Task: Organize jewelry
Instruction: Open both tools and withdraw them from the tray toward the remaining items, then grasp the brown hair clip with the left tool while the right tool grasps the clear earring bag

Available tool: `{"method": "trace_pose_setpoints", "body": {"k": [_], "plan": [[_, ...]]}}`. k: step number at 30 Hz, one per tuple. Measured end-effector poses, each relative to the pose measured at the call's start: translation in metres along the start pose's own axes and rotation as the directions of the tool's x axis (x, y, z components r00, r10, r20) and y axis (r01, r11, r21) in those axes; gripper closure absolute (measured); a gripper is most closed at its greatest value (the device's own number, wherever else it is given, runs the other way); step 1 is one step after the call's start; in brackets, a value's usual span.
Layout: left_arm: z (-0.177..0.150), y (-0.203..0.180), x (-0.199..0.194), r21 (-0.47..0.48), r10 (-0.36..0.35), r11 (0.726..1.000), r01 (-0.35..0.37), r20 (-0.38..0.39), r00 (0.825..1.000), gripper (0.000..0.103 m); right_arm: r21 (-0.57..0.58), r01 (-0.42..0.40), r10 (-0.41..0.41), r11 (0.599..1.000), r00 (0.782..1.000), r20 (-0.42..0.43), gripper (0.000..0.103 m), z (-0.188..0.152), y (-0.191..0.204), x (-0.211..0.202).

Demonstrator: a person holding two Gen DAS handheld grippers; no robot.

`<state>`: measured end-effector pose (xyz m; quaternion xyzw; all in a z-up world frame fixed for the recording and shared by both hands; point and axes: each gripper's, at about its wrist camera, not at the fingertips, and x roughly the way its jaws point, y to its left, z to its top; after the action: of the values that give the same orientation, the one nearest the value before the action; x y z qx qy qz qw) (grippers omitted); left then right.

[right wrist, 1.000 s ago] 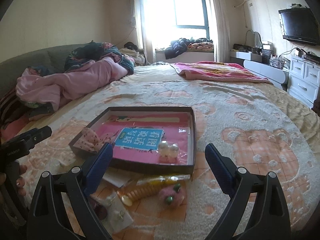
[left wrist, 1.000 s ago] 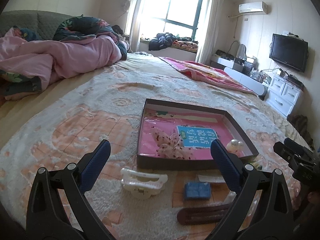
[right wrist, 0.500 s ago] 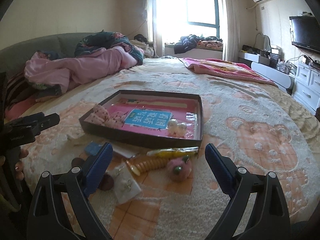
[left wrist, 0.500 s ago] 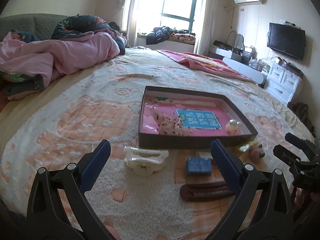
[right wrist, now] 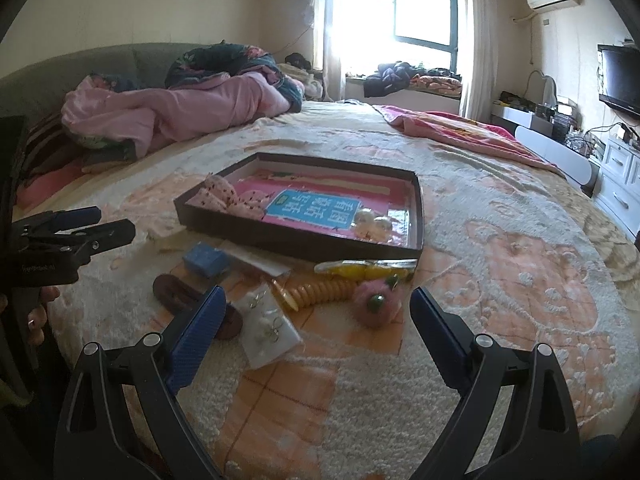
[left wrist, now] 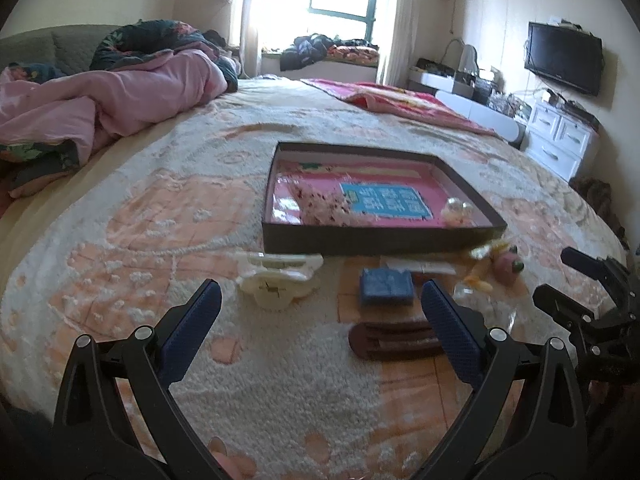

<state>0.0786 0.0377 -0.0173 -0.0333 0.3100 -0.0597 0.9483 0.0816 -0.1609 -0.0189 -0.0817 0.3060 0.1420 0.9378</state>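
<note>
Hovering low over the bed (left wrist: pixel 132 216), left gripper (left wrist: pixel 320 320) and right gripper (right wrist: pixel 316 316) both gape wide, nothing held. Jewelry lies bunched along the tray's (right wrist: pixel 296 246) near wall: white clip (left wrist: pixel 278 280), blue pad (left wrist: pixel 386 288), brown clip (left wrist: pixel 394 342), earring card (right wrist: pixel 268 328), yellow coil (right wrist: pixel 316 292), pink pompom (right wrist: pixel 376 306). Bare blanket spreads right of the pompom.

Both grippers, left gripper (left wrist: pixel 320 320) and right gripper (right wrist: pixel 316 322), are showing black plastic frames, silver screws and blue textured finger pads (right wrist: pixel 196 336).
</note>
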Motion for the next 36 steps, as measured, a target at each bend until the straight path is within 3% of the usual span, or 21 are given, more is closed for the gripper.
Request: {"method": "trace_pose_setpoints", "body": {"k": [9, 16, 21, 27, 36], "plan": [[-0.019, -0.009, 0.021, 0.036, -0.061, 0.997, 0.066, -0.12, 0.991, 0.011, -0.07, -0.019, 0.014, 0.997, 0.998, -0.068, 0.017, -0.012, 0.011, 0.02], [-0.03, -0.002, 0.043, -0.021, -0.123, 0.992, 0.121, -0.206, 0.971, 0.012, -0.057, -0.078, 0.07, 0.995, 0.988, -0.139, 0.033, -0.017, 0.01, 0.043], [-0.029, -0.005, 0.051, -0.033, -0.158, 0.988, 0.154, -0.224, 0.962, 0.02, -0.044, -0.125, 0.115, 0.991, 0.976, -0.183, 0.041, -0.021, 0.013, 0.054], [-0.026, -0.004, 0.056, -0.059, -0.169, 0.985, 0.16, -0.224, 0.96, 0.032, -0.037, -0.152, 0.144, 0.988, 0.974, -0.177, 0.055, -0.02, 0.014, 0.057], [-0.023, -0.001, 0.051, -0.067, -0.148, 0.988, 0.137, -0.213, 0.966, 0.067, -0.02, -0.19, 0.184, 0.982, 0.97, -0.161, 0.085, -0.018, 0.014, 0.053]]}}
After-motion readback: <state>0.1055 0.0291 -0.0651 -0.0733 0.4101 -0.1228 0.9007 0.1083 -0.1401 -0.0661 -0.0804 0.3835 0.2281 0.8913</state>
